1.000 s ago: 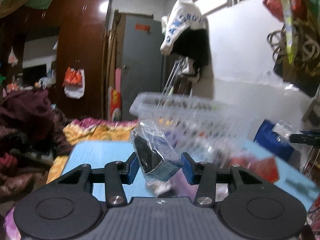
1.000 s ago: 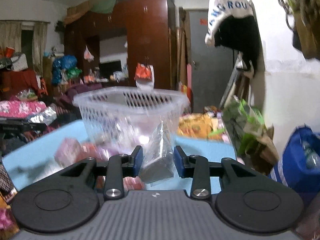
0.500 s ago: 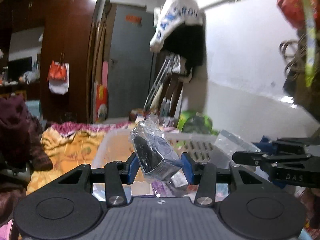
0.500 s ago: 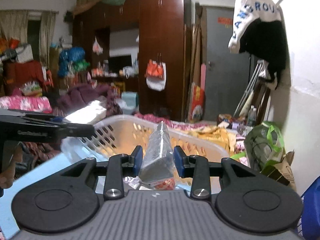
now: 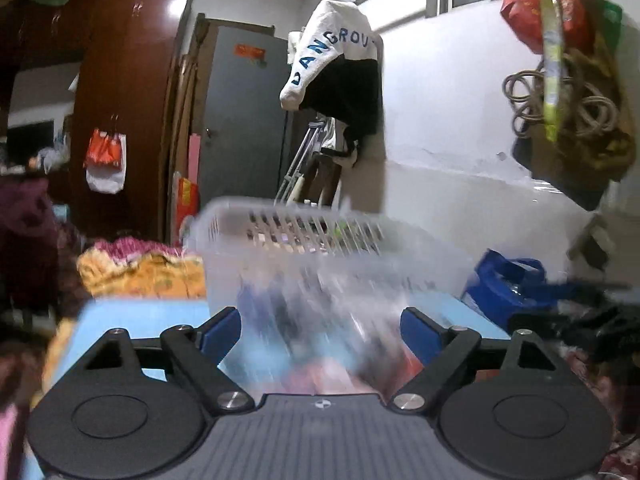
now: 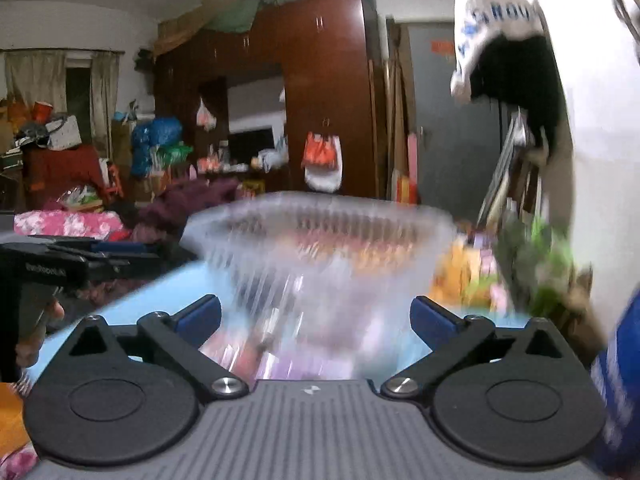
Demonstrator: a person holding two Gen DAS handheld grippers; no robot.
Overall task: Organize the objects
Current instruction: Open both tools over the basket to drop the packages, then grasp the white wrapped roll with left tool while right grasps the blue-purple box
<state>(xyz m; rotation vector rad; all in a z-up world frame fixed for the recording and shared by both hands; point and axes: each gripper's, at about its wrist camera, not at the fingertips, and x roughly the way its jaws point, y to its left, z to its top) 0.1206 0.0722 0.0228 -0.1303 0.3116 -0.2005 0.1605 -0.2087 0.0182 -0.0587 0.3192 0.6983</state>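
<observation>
Facing: both wrist cameras look at a clear plastic basket (image 5: pixel 336 248) standing on a light blue table (image 5: pixel 140 312); motion blur softens the near part of each view.
Left gripper (image 5: pixel 320 332): jaws spread wide, having just been opening; the blue pads (image 5: pixel 220 334) stand apart with no packet pinched between them. Only the blurred basket wall shows through the gap.
Right gripper (image 6: pixel 316 320): jaws spread wide, likewise just opened; blue pads (image 6: pixel 434 320) well apart, nothing clamped.
Basket position: directly ahead of both grippers, its slotted rim above the level of the pads, its lower wall filling the gap between the fingers in each view.
Basket contents: blurred patches of red, pink, purple and dark blue show through the clear wall; individual items cannot be told apart.
Released packets: not distinguishable in either view; whether they lie inside the basket cannot be told from the blur.
Left gripper in the right wrist view (image 6: pixel 60 268): a black tool body at the left edge, beside the basket, with a hand (image 6: pixel 36 332) gripping it below.
Surroundings, left wrist view: a white and black garment (image 5: pixel 336 68) hangs on the wall above the basket; a blue bag (image 5: pixel 508 284) sits to the right of the table; a dark wooden wardrobe (image 5: pixel 120 120) stands to the left.
Surroundings, right wrist view: a green bag (image 6: pixel 536 264) lies to the right of the basket, blurred.
</observation>
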